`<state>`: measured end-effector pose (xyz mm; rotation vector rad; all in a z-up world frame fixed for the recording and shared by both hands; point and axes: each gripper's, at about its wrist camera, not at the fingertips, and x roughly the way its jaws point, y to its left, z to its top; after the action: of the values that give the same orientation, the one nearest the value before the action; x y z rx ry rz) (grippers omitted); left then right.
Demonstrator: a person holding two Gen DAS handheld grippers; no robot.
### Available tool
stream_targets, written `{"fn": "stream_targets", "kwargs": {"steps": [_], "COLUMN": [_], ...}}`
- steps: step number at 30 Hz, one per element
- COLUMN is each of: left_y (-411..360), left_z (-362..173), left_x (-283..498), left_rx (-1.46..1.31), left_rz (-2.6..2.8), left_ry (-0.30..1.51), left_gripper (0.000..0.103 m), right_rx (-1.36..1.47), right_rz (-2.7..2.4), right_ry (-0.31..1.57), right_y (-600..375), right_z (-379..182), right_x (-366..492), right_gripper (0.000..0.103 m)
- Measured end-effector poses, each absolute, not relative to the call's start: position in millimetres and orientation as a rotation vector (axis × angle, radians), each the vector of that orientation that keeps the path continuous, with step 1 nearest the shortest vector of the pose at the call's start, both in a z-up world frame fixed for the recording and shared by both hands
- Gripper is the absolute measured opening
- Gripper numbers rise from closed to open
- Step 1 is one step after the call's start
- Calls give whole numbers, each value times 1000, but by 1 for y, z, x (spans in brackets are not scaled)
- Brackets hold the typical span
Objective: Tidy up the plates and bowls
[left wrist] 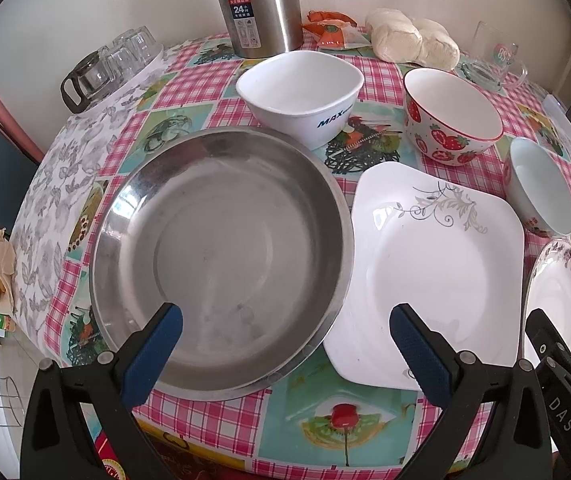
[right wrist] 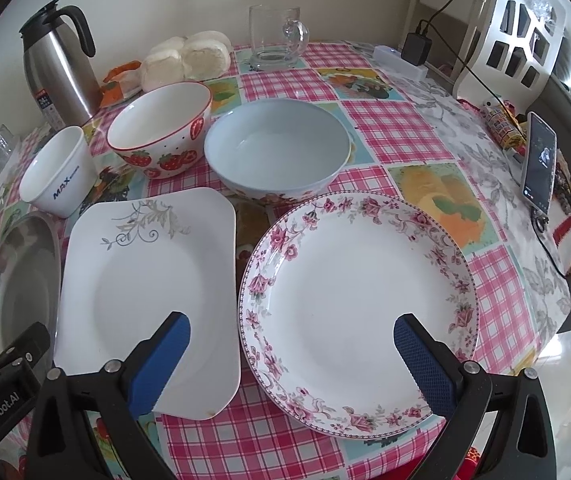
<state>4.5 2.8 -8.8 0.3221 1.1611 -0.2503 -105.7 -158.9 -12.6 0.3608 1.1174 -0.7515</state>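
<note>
A round steel dish (left wrist: 221, 256) lies at the near left of the table, with my left gripper (left wrist: 285, 344) open above its near rim. To its right lies a square white plate (left wrist: 437, 264) (right wrist: 145, 288). A round plate with pink flowers (right wrist: 357, 308) (left wrist: 561, 300) lies further right, and my right gripper (right wrist: 291, 352) hangs open over its near side. Behind them stand a white MAX bowl (left wrist: 301, 96) (right wrist: 59, 172), a strawberry bowl (left wrist: 449, 116) (right wrist: 161, 132) and a pale blue bowl (right wrist: 277, 152) (left wrist: 541, 188). Neither gripper holds anything.
A steel thermos jug (left wrist: 257, 4) (right wrist: 59, 64), bagged buns (left wrist: 409, 36) (right wrist: 185, 60), a glass mug (right wrist: 275, 38) (left wrist: 493, 56) and upturned glasses (left wrist: 113, 64) stand at the back. A phone (right wrist: 539, 164), charger and cable lie along the right edge. The table's front edge is near.
</note>
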Motion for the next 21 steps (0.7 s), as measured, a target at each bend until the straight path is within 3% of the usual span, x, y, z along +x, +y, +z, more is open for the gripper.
{"fn": "stream_targets", "kwargs": {"steps": [21], "left_y": [3], "left_z": [-9], "left_x": [5], "left_rx": [322], "left_rz": [-248], "left_ry": [1171], "left_gripper": [103], "right_rx": [354], "right_rz": [-744], "right_ry": [1125], "right_y": [-157], "right_z": [-14], "right_x": [-105], "right_gripper": [103]}}
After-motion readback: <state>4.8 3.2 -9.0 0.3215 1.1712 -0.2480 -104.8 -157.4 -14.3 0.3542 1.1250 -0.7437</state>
